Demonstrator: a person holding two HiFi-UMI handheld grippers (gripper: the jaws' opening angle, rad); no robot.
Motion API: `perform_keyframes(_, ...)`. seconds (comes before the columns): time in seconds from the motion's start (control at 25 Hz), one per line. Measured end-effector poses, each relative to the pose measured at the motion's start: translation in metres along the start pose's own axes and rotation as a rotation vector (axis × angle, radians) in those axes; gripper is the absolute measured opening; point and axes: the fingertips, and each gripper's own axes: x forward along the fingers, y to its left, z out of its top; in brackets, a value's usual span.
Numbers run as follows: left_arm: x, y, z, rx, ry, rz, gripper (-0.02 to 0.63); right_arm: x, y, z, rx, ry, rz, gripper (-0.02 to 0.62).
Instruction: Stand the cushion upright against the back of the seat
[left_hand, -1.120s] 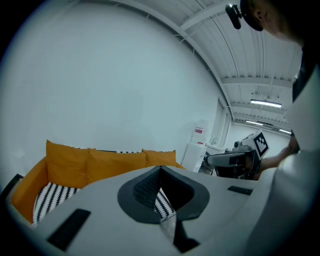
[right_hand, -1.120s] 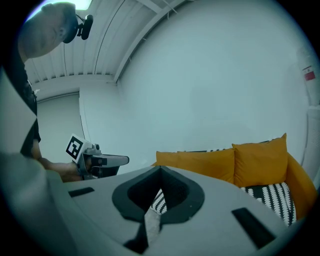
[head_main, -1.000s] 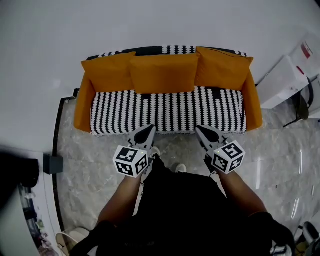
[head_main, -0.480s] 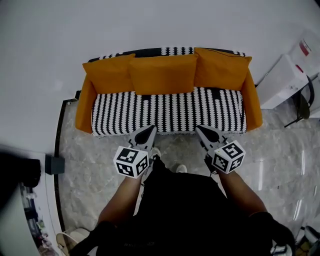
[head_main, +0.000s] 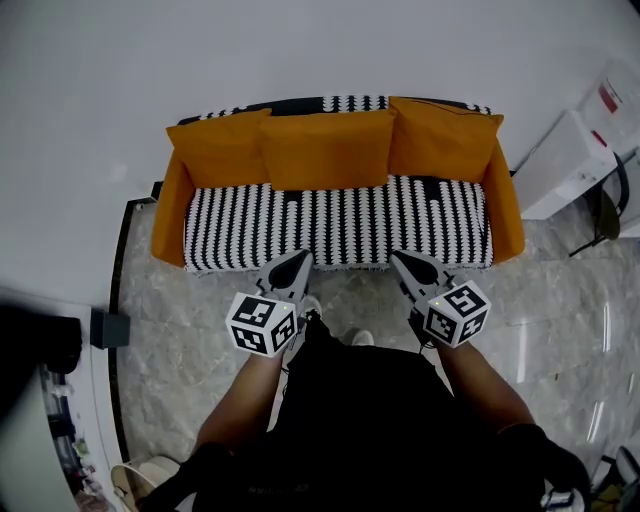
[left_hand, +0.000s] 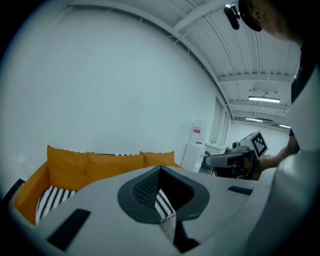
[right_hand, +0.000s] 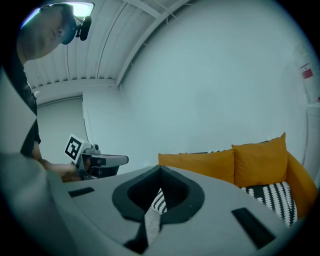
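Three orange cushions stand upright against the back of a sofa: the left cushion (head_main: 220, 147), the middle cushion (head_main: 326, 147) and the right cushion (head_main: 442, 135). The seat (head_main: 340, 222) wears a black-and-white patterned cover. Both grippers hover in front of the sofa's front edge, touching nothing. My left gripper (head_main: 299, 259) is shut and empty. My right gripper (head_main: 398, 259) is shut and empty too. In the left gripper view the cushions (left_hand: 100, 167) show beyond the closed jaws; the right gripper view shows the cushions (right_hand: 225, 165) likewise.
Orange armrests (head_main: 168, 215) bound the sofa on both sides. A white cabinet (head_main: 566, 160) stands at the right, a dark chair (head_main: 606, 212) beside it. A small grey box (head_main: 106, 328) sits on the marble floor (head_main: 190, 350) at the left. A white wall (head_main: 300, 50) rises behind.
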Motion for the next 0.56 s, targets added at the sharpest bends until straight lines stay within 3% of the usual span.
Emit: perform_keyframes(0.56,-0.0040,0.0008,0.0049,0.007,-0.009,0.001,0.017,0.0025,0.0030,0.0023,-0.010,0.003,0.008,0.035)
